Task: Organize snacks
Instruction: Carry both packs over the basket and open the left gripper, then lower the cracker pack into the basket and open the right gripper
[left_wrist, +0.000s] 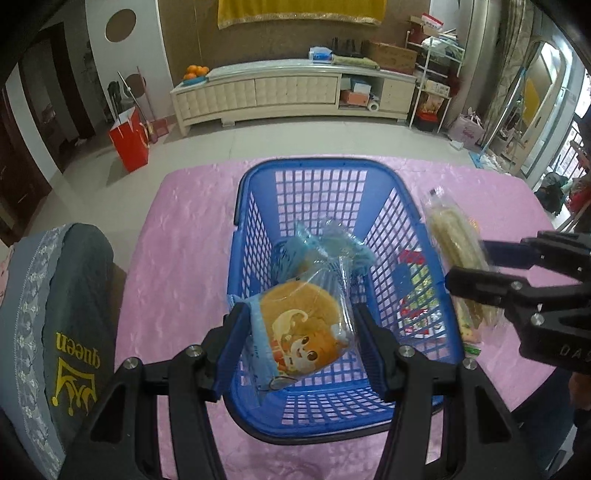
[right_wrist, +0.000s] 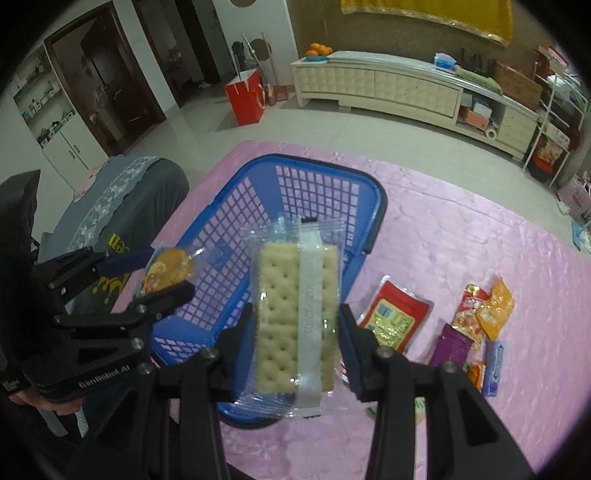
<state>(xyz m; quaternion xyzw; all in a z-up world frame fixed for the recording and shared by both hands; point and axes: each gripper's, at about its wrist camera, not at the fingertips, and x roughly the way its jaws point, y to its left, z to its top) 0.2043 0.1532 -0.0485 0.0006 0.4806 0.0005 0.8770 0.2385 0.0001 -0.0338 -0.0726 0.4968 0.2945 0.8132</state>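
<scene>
The left gripper (left_wrist: 301, 334) pinches a soft, light cellophane-wrapped round bun (left_wrist: 301, 325) over the blue plastic lattice basket (left_wrist: 417, 236) mid-table, while the right gripper (right_wrist: 295, 332) clamps a brittle clear-wrapped cracker pack (right_wrist: 291, 317) by its long edges, best held gently.

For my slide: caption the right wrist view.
Right gripper holds cracker pack above blue basket.

Both wrist views above basket (left_wrist: 332, 177)

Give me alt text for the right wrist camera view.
The right gripper holds a clear cracker pack above a blue basket on a pink tablecloth. The left gripper holds a wrapped bun; loose snack packets lie right.
</scene>
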